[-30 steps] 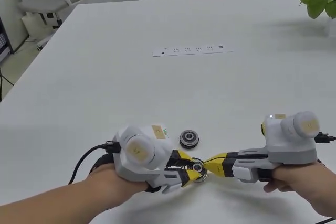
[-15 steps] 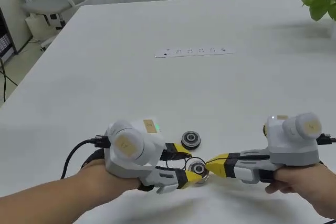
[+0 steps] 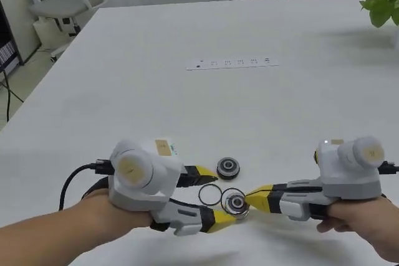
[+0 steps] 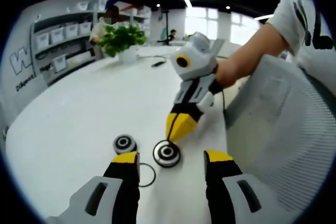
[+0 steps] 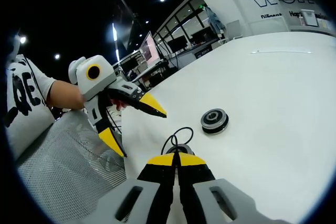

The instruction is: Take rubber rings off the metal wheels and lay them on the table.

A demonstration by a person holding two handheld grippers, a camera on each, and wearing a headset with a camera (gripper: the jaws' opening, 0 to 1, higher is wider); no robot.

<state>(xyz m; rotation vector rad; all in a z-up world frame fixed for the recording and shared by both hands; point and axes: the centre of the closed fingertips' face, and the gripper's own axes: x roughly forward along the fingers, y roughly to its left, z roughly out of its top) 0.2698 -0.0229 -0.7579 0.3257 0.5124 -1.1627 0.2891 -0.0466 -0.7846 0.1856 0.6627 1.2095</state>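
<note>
We hold the left gripper (image 3: 223,194) low, jaws wide by the rubber ring (image 3: 210,194); the right gripper (image 3: 249,199), jaws closed, touches the metal wheel (image 3: 235,203).

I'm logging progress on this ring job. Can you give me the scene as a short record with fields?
right gripper: shut, tips against the nearer small metal wheel
left gripper: open, close to that wheel
thin black rubber ring: loose, flat on the white table, beside that wheel
second metal wheel: lying apart, untouched
white power strip: farther back on the table
</note>
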